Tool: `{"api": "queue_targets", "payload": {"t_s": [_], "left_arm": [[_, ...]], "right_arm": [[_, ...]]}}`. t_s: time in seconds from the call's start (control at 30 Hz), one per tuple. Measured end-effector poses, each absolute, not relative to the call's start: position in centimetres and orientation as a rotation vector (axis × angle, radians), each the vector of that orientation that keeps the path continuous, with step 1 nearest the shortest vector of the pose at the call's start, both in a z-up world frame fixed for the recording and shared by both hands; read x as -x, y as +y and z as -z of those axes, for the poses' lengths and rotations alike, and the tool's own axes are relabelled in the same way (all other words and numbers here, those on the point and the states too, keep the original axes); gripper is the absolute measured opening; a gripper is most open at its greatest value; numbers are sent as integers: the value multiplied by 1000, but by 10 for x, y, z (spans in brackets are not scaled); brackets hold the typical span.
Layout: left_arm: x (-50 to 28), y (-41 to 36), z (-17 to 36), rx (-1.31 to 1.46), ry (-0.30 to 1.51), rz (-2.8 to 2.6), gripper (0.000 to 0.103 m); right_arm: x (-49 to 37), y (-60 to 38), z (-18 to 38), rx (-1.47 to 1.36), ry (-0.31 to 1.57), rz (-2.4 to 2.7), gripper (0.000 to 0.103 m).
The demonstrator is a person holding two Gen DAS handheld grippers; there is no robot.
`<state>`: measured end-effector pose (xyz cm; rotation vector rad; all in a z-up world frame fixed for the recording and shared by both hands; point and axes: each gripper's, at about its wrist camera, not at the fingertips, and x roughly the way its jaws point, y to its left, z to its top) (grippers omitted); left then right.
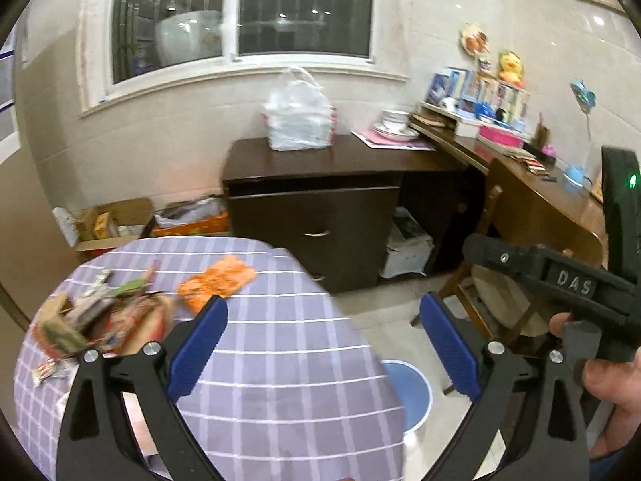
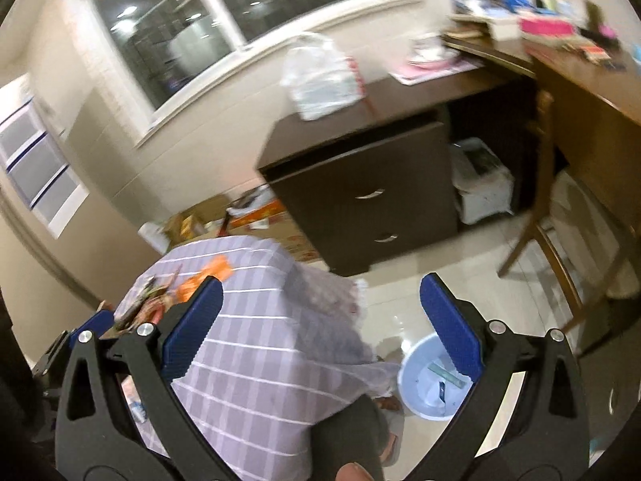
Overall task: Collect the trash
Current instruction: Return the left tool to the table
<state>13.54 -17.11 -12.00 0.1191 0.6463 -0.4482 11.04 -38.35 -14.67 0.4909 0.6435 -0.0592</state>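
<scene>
A pile of wrappers (image 1: 100,316) lies on the left of the round table with a purple checked cloth (image 1: 280,360). An orange wrapper (image 1: 218,282) lies just beyond it. My left gripper (image 1: 324,344) is open and empty above the table's right part. A pale blue bin (image 1: 408,391) stands on the floor right of the table. In the right wrist view my right gripper (image 2: 320,328) is open and empty, high above the table (image 2: 248,360); the bin (image 2: 430,380) holds a few scraps. The wrappers (image 2: 148,304) and orange wrapper (image 2: 208,274) lie far left.
A dark drawer cabinet (image 1: 320,216) with a white plastic bag (image 1: 298,120) stands under the window. A wooden desk (image 1: 541,200) and chair (image 1: 492,280) crowd the right. Cardboard boxes (image 1: 116,220) sit on the floor behind the table. My right gripper's body (image 1: 561,280) shows at right.
</scene>
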Motion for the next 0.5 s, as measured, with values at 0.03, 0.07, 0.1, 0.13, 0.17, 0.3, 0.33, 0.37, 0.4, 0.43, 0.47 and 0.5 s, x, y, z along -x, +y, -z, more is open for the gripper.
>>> {"api": "queue_targets", "payload": {"t_s": [0.03, 0.07, 0.1, 0.13, 0.17, 0.3, 0.33, 0.37, 0.4, 0.43, 0.47, 0.5], "left_arm": [[-134, -160, 118, -113, 644, 432, 95], [-133, -149, 116, -105, 642, 420, 95], [-132, -143, 116, -100, 640, 411, 95], [-131, -133, 114, -93, 637, 393, 95], [-130, -123, 113, -86, 634, 377, 95], [-123, -88, 112, -73, 622, 317, 95], [-122, -82, 113, -71, 622, 304, 95], [-120, -73, 114, -69, 622, 287, 95], [-119, -66, 116, -66, 623, 272, 95], [-117, -55, 118, -61, 626, 252, 95], [-115, -45, 121, -56, 629, 232, 95], [-114, -35, 124, -51, 634, 212, 95]], "right_arm": [[-114, -370, 140, -469, 645, 28, 97], [-117, -362, 136, -455, 645, 9, 97], [-119, -352, 132, -441, 643, -14, 97], [-121, -345, 129, -432, 643, -29, 97], [-122, -335, 125, -420, 642, -46, 97], [-129, -295, 115, -369, 648, -131, 97], [-130, -287, 113, -356, 650, -149, 97], [-133, -276, 112, -339, 656, -173, 97], [-135, -263, 112, -320, 666, -205, 97], [-137, -255, 112, -311, 673, -225, 97], [-140, -243, 114, -298, 686, -254, 97], [-144, -231, 116, -281, 700, -283, 97]]}}
